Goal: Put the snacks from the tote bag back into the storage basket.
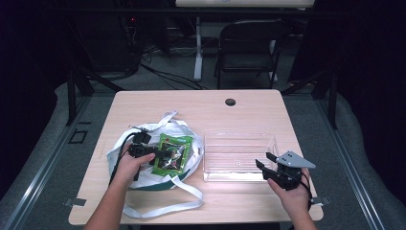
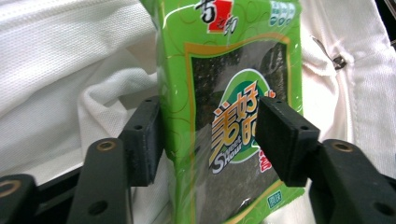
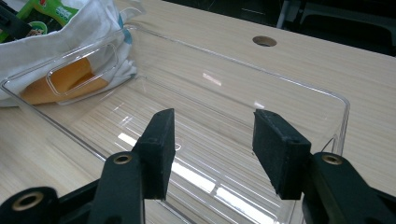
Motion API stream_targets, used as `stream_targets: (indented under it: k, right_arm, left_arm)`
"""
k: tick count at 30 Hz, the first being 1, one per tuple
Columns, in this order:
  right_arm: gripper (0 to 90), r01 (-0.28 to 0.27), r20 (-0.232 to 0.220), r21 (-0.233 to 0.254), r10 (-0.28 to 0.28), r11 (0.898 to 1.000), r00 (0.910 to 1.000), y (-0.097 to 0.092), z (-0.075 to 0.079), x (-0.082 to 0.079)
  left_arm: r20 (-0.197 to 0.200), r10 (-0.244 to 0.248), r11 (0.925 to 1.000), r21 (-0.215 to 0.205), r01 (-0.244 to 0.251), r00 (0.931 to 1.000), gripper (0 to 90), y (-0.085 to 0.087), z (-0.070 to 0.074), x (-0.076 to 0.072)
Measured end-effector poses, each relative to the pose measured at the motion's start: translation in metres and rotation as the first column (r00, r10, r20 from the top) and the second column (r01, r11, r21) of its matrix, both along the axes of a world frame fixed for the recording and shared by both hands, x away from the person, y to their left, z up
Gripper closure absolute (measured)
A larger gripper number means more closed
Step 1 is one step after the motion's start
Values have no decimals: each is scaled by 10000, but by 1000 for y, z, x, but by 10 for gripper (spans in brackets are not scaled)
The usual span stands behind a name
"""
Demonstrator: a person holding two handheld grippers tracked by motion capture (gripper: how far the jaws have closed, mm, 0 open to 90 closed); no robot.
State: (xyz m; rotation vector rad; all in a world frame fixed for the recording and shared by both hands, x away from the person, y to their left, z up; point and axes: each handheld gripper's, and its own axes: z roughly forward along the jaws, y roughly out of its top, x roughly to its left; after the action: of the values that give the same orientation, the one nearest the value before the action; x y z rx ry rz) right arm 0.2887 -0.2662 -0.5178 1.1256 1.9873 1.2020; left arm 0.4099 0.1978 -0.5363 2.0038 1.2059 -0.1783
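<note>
1. Wood-grain laminate is covering the counter (image 1: 249, 112), on which everything is being carried; a round cable hole (image 1: 230, 102) is sitting near its far edge.

2. White fabric, a tote bag (image 1: 125, 143) with long straps, is lying slumped at the left side of the counter, and the task's thing is being drawn from it.

3. Just beside the bag, to its right, a clear plastic bin (image 1: 239, 139) is standing empty and upright; it is being judged as the place where the packet is meant to go.

4. Resting on top of the bag, a green seaweed snack packet (image 2: 224, 70) is being gripped at its near end, with most of its length lying free.

5. The left gripper (image 1: 154, 154) is being held with its fingers (image 2: 145, 140) pressed on either face of the packet, one at each side.

6. The right gripper (image 1: 264, 167) is being held at the bin's near right corner, its fingers (image 3: 280, 151) spread apart with nothing between them.

7. The step in hand is being judged as the lifting-out of the packet; the next move is calling for it to be carried rightward over the bin's wall and released inside, with care that the bag is not dragged along.
</note>
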Motion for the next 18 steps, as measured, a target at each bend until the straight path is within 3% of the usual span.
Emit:
stream_targets:
  k: [13, 18]
  right_arm:
    - [490, -45, 85, 28, 45, 10000, 10000, 4, 1, 4]
    - [490, -85, 78, 64, 84, 9999, 9999, 5, 0, 6]
  left_arm:
    - [451, -317, 9995, 70, 314, 9985, 603, 11, 9, -7]
    - [434, -437, 9990, 132, 432, 9981, 625, 15, 10, -8]
